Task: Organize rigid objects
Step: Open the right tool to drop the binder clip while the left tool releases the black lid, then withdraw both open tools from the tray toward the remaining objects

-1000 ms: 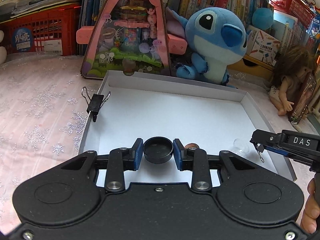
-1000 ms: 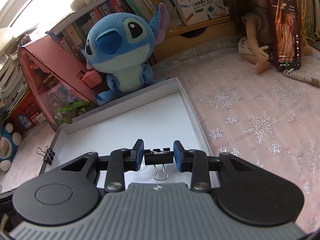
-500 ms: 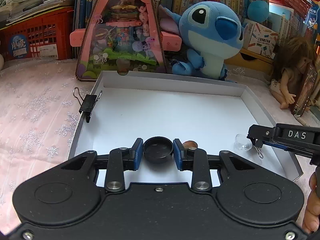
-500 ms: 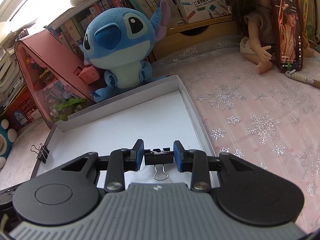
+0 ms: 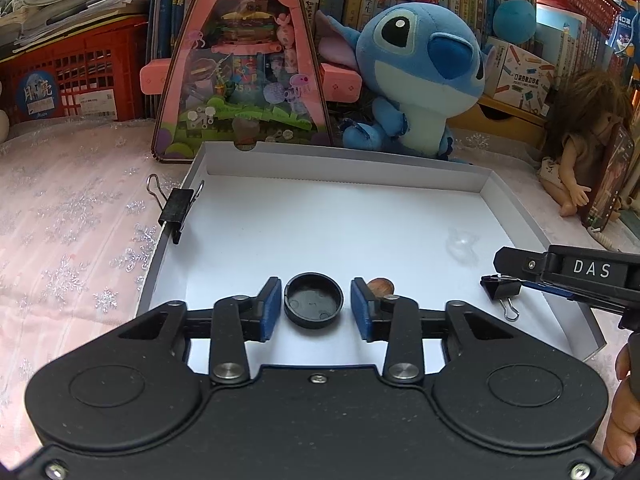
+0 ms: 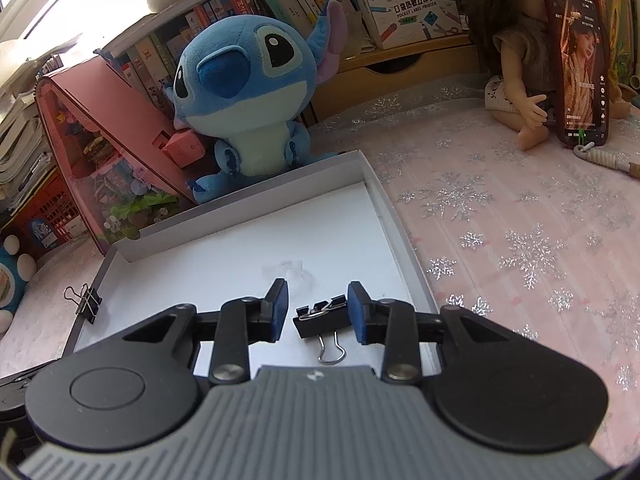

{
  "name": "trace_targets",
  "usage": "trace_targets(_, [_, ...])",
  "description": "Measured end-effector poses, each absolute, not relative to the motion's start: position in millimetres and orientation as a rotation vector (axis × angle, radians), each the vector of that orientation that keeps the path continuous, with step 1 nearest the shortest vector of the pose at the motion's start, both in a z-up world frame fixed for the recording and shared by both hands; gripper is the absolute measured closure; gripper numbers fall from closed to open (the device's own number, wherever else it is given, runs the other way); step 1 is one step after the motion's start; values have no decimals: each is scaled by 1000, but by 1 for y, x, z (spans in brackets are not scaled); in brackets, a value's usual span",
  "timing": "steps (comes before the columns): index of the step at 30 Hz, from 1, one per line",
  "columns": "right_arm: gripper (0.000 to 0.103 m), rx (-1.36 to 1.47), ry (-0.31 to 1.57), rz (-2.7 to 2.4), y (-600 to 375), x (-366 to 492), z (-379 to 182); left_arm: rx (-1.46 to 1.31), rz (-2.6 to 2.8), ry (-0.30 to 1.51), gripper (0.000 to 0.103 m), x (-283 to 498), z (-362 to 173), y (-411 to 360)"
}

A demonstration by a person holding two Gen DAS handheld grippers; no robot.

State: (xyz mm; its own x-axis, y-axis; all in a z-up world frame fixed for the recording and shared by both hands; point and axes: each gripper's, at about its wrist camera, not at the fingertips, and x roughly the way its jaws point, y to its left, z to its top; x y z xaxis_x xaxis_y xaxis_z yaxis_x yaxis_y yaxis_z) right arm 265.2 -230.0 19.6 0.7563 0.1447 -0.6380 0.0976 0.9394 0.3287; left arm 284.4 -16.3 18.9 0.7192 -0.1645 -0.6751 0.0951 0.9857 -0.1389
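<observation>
The left gripper has just been opening: its blue pads now stand clear on either side of a black cap, which sits open side up on the white floor of the shallow box, near its front edge. A small gap shows on each side, so the cap is let go, not held. Just behind the right-hand pad a brown coin peeps out.

The right gripper has likewise just been opening. A black binder clip lies between its pads, tipped a little, one wire handle pointing back toward the camera; the pads no longer press it. It rests near the box's right wall, close to the front.

Further out, a clear little dome lies on the box floor between the two tools, and a second binder clip is pinched onto the box's left wall. Behind the box sit a blue plush toy and a pink toy house.

This looks like the release step: both pieces set down in the box. Next, I'd say, each tool needs to draw straight back and up without nudging what it dropped, the clip especially, since it sits crooked.
</observation>
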Motion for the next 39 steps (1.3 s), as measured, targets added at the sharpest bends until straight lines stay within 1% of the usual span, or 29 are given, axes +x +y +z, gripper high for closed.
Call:
trace_targets(4, [52, 356, 708, 27, -230, 261, 22, -98, -139, 750, 61, 281, 21, -15])
trace_targets(8, [46, 348, 697, 29, -231, 256, 26, -101, -133, 737, 50, 276, 26, -13])
trace_targets(14, [43, 350, 681, 38, -235, 247, 32, -90, -126, 711, 33, 265, 34, -11])
trace_targets(18, [40, 334, 669, 44, -236, 238, 35, -72, -137, 693, 27, 255, 39, -10])
trace_targets(24, [35, 296, 649, 61, -237, 222, 39, -56, -166, 663, 24, 236, 45, -10])
trace_targets(39, [25, 182, 587, 119, -231, 166, 47, -30, -244, 613, 22, 171, 53, -7])
